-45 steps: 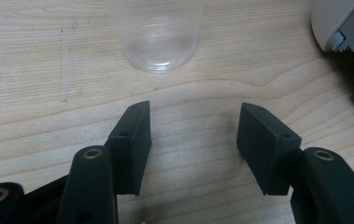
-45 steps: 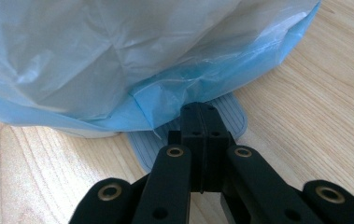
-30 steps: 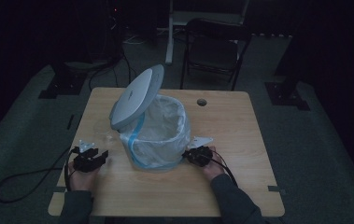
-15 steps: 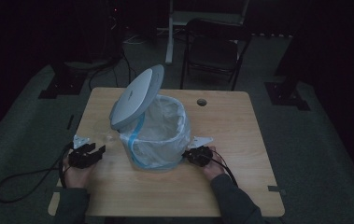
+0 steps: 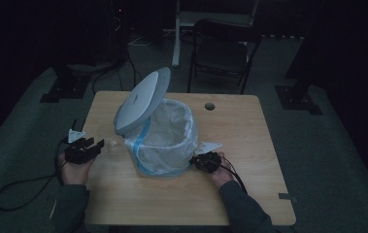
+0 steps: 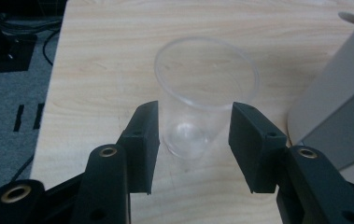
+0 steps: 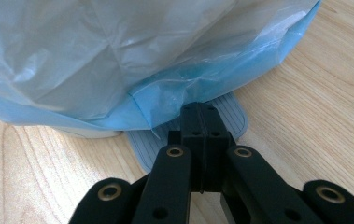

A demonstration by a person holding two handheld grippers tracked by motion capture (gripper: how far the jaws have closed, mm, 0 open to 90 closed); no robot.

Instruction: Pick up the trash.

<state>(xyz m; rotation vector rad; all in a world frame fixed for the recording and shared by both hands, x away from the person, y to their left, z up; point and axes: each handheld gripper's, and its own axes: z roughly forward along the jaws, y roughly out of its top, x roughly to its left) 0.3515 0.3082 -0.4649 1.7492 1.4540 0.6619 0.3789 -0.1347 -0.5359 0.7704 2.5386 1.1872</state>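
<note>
i hold a claw in each hand at a wooden table [image 5: 249,145], seen from above in dim light. in the middle of the frame stands a small pedal bin [image 5: 164,141] lined with a clear and blue bag, its grey lid [image 5: 140,99] tipped up and open. my right gripper [image 7: 201,119], low and right of the bin in the high view, has its jaws pressed together with nothing between them, the tips resting down on the bin's ribbed grey pedal [image 7: 233,116]; i judge that pressing there is what keeps the lid raised. my left gripper [image 6: 193,135], at the left edge of the table, is spread wide around a clear plastic cup [image 6: 205,98]; in the left gripper view the cup sits upright between the jaws, lower centre of the frame, and i cannot tell whether the pads touch it. the cup is probably bound for the open bin. i can read no brand, label or writing anywhere
</note>
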